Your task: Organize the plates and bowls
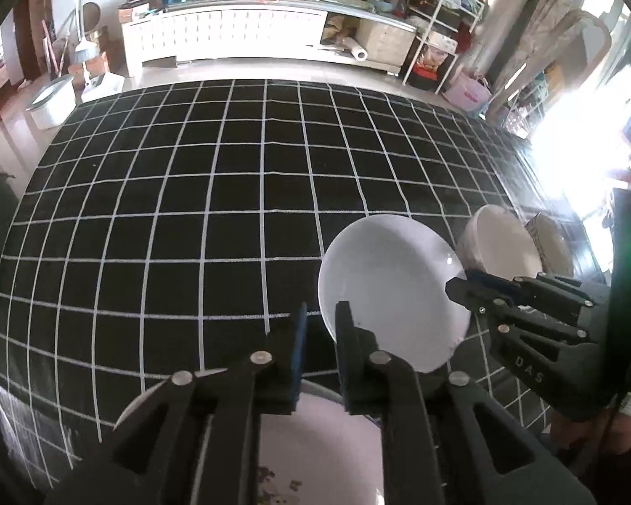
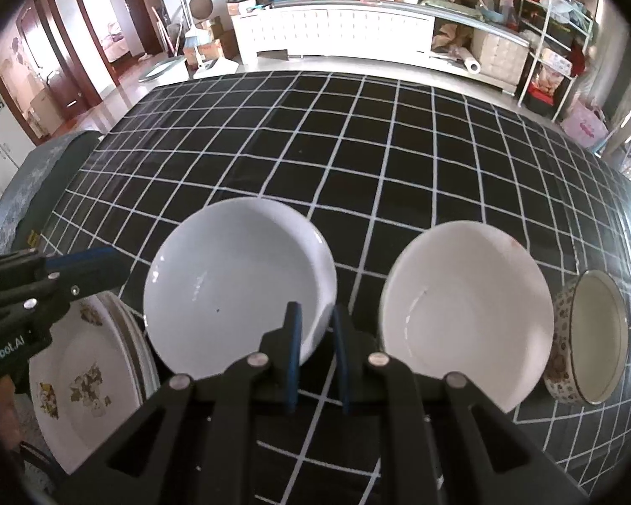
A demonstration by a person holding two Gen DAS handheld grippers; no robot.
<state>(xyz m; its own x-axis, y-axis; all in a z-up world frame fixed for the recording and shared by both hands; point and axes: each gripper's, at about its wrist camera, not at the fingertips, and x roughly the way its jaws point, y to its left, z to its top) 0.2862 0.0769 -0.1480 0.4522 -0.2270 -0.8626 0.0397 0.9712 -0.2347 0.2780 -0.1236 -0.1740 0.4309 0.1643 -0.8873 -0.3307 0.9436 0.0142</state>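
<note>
A white bowl [image 2: 235,282] sits on the black grid tablecloth; it also shows in the left wrist view [image 1: 391,290]. My right gripper [image 2: 317,315] straddles its near rim with a gap between the pads, one pad inside the bowl and one outside. A second white bowl [image 2: 467,311] stands to its right, and a patterned bowl [image 2: 589,336] beyond that. A stack of flowered plates [image 2: 84,378] lies at the left. My left gripper [image 1: 322,315] hovers over that stack [image 1: 315,442], slightly open and empty.
The grid-patterned table [image 2: 357,147] stretches away from the dishes. A dark round object [image 2: 42,176] stands at the table's left edge. A white cabinet [image 2: 336,29] and a wire shelf [image 2: 555,33] stand beyond the table.
</note>
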